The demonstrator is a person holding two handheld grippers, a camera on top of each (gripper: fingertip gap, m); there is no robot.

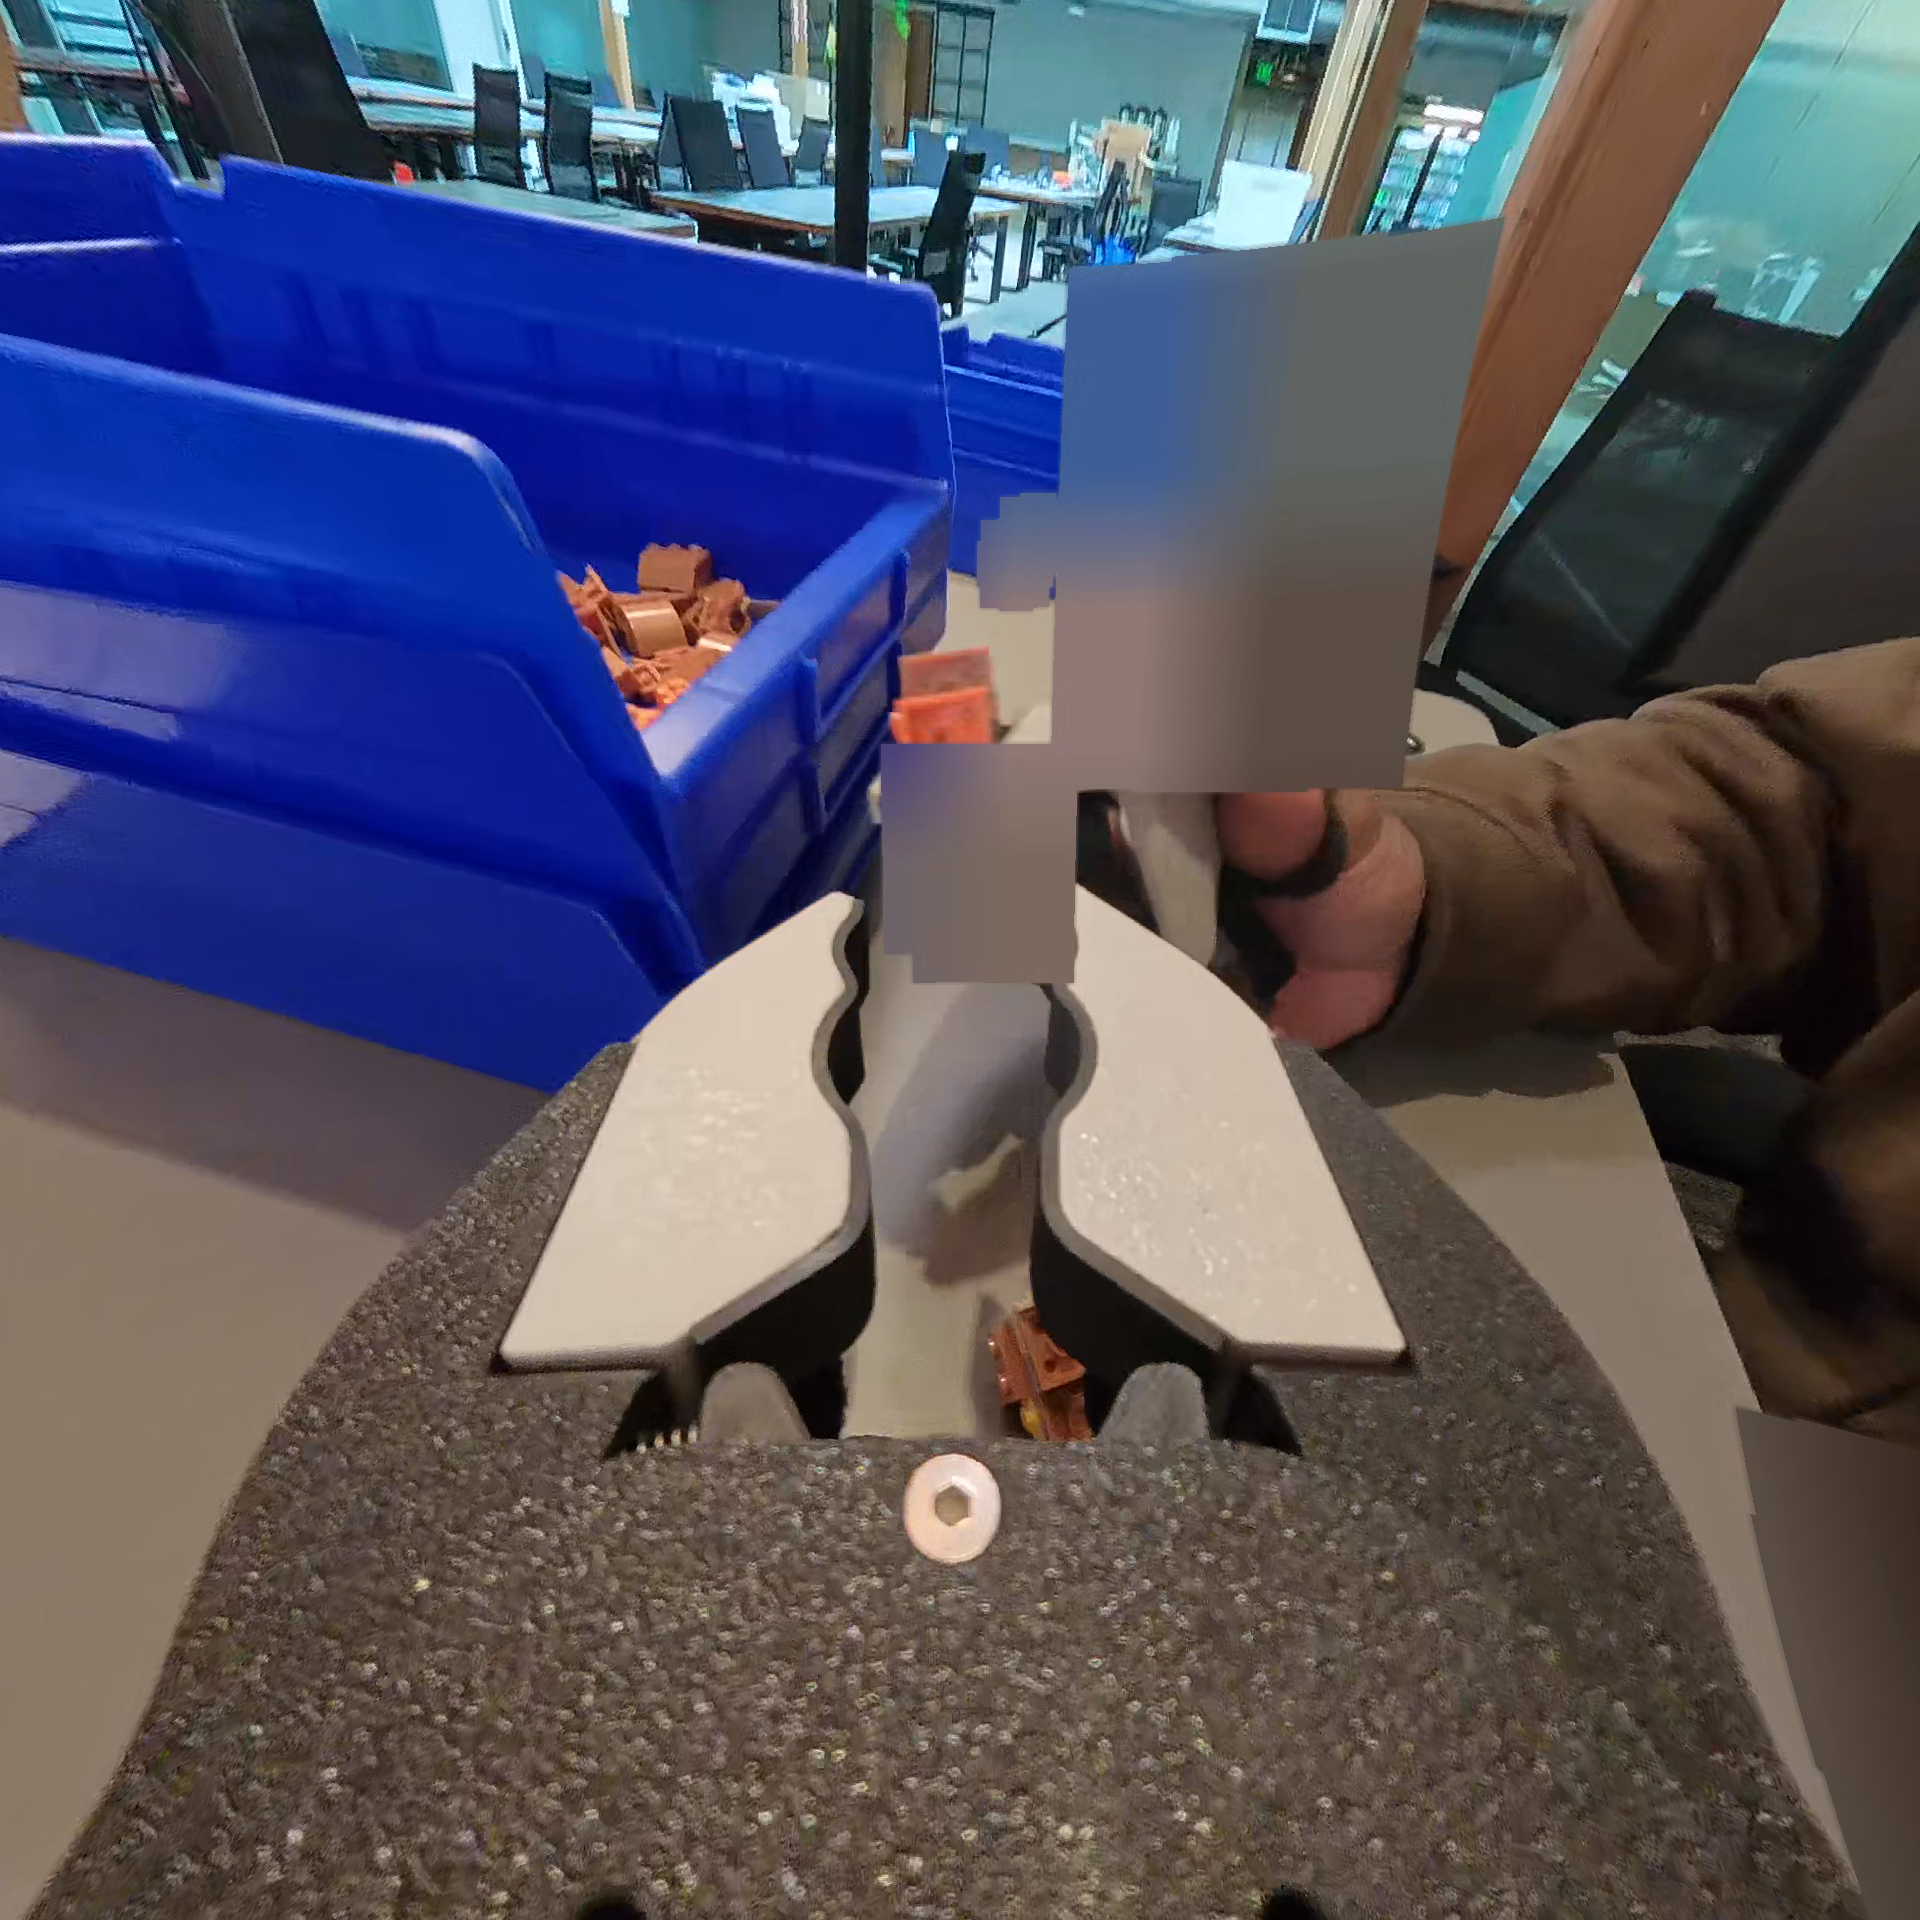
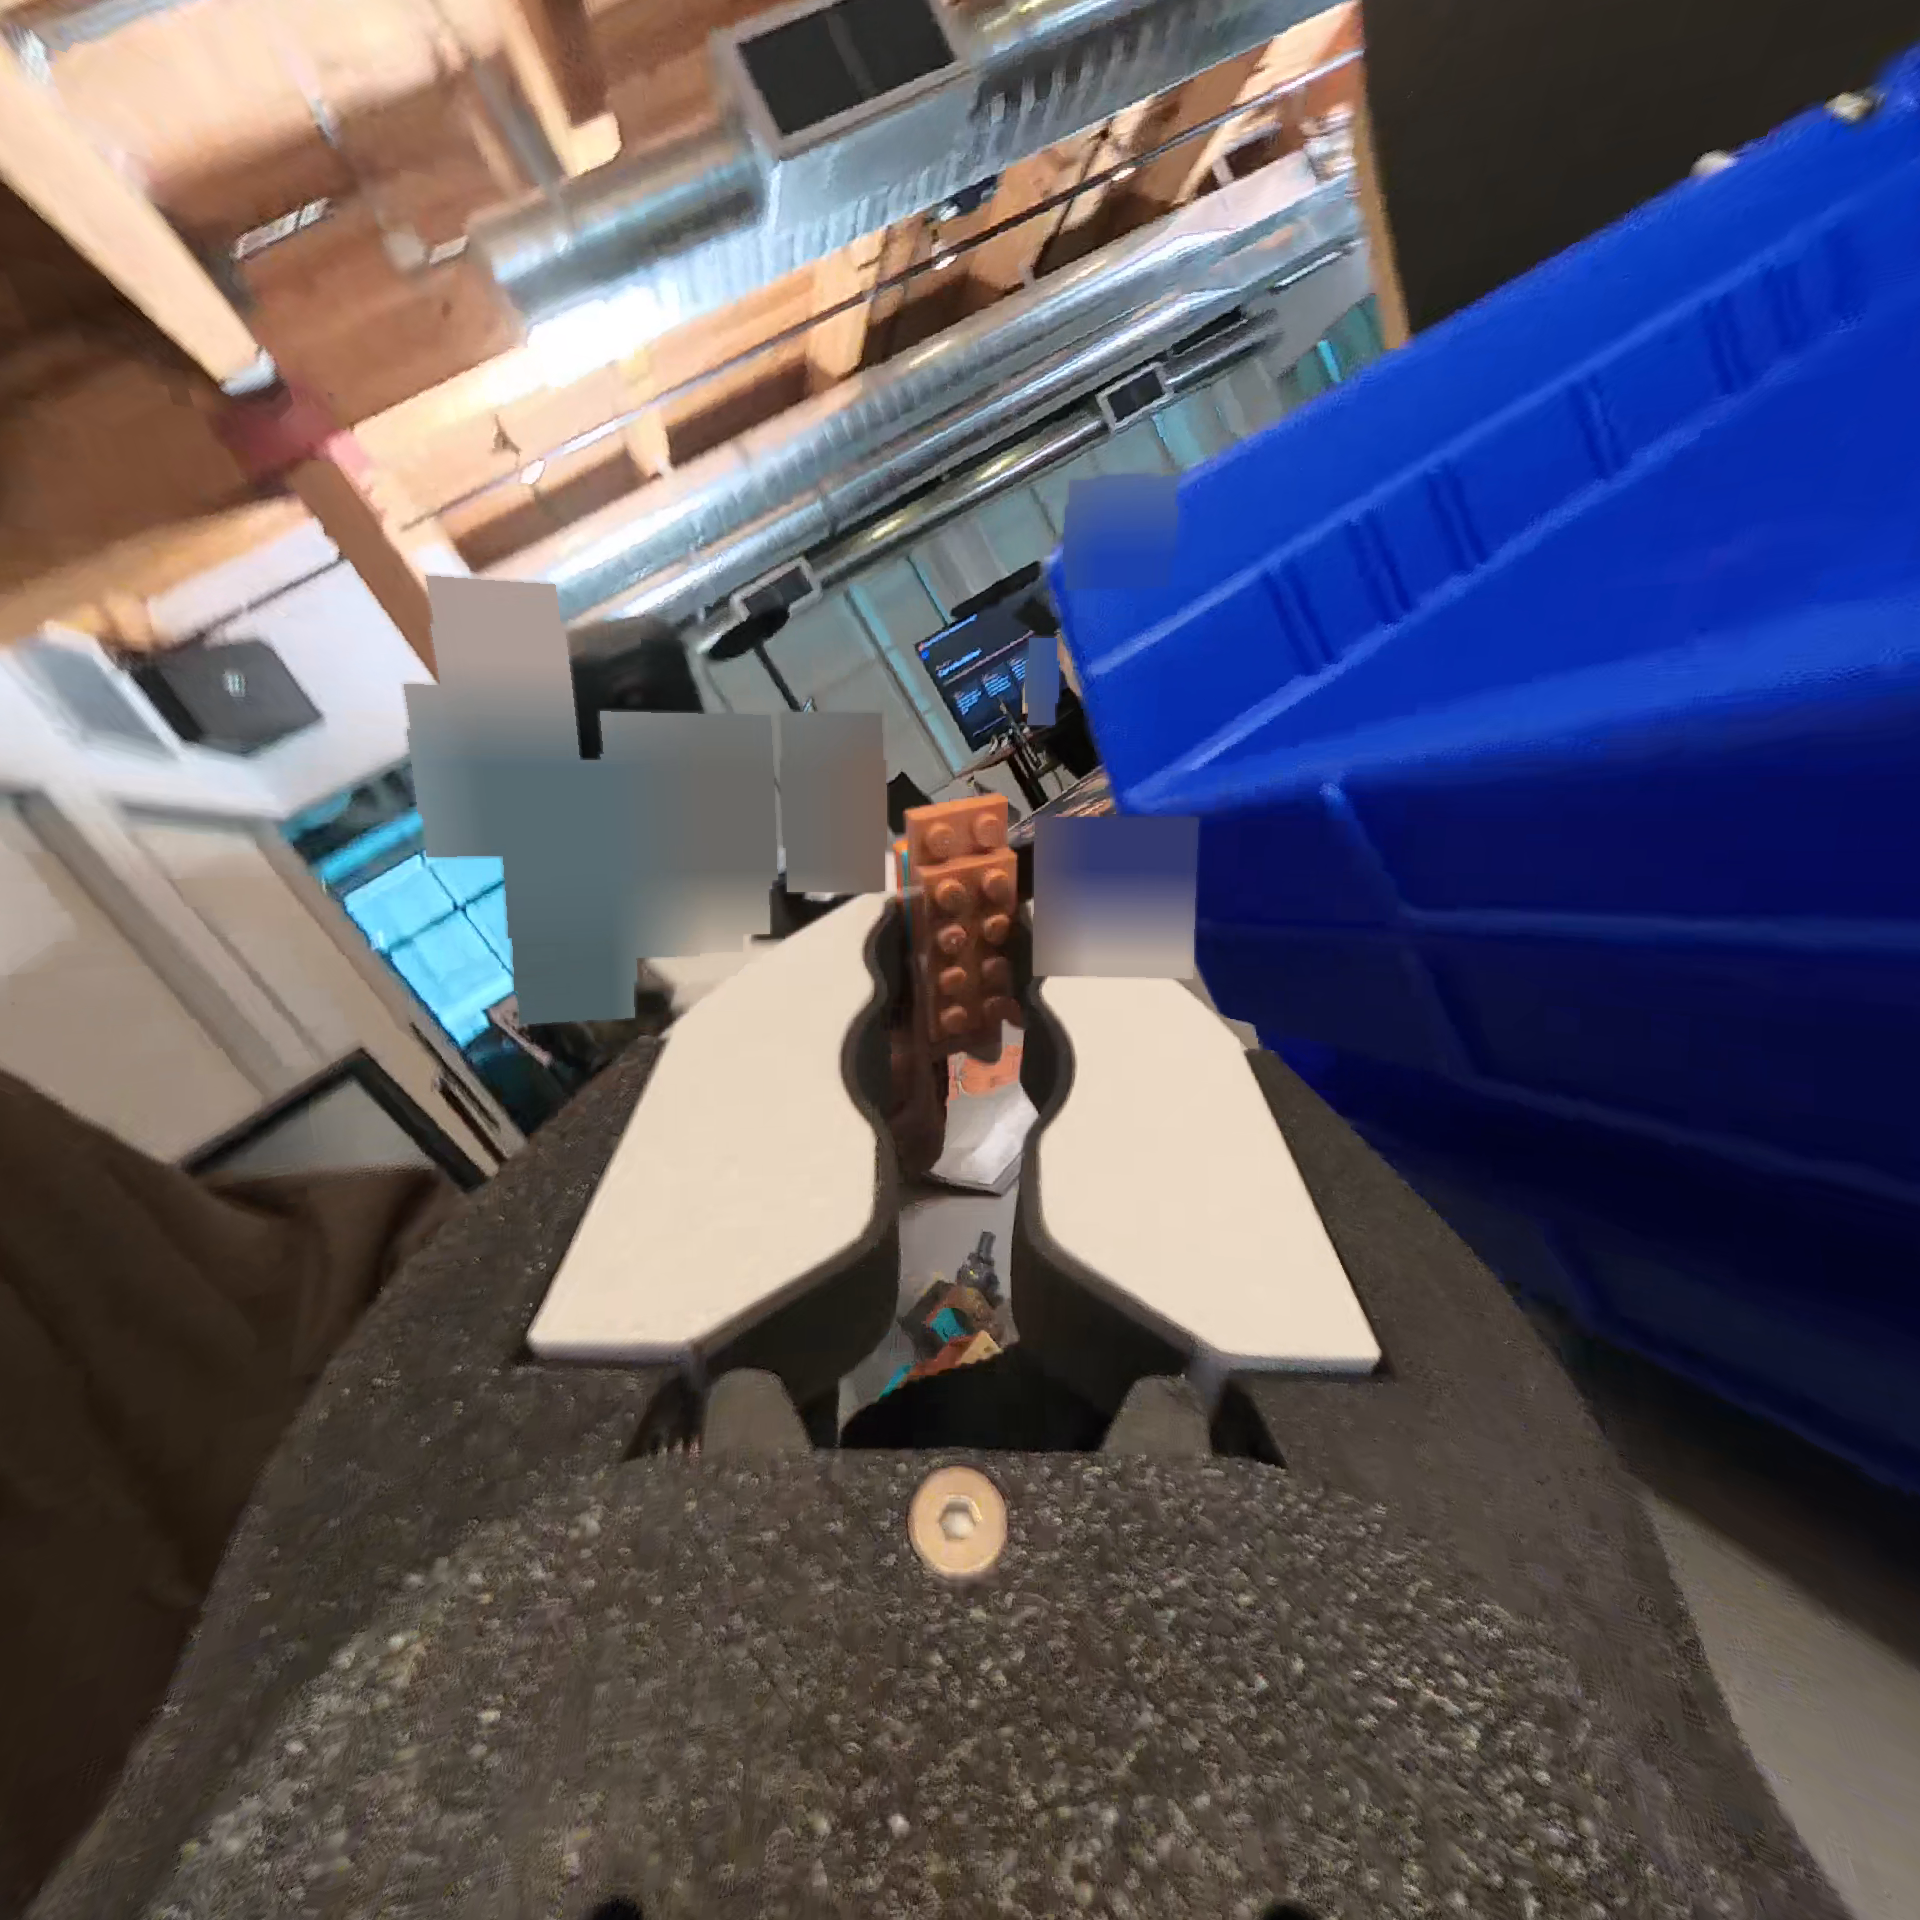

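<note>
The left gripper (image 1: 961, 997) is held level, its pale fingers (image 1: 727, 1122) parted with nothing between them. The right gripper (image 2: 961, 987) is tilted upward, fingers (image 2: 748, 1122) parted. A brown-sleeved hand (image 1: 1320, 914) is wrapped around a handle.

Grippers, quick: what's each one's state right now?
Left gripper: open, nothing between its fingers.
Right gripper: an orange brick plate stands between its fingers, but whether they clamp it cannot be told.

Blue bins (image 1: 312, 623) on grey table (image 1: 208, 1143)
</note>
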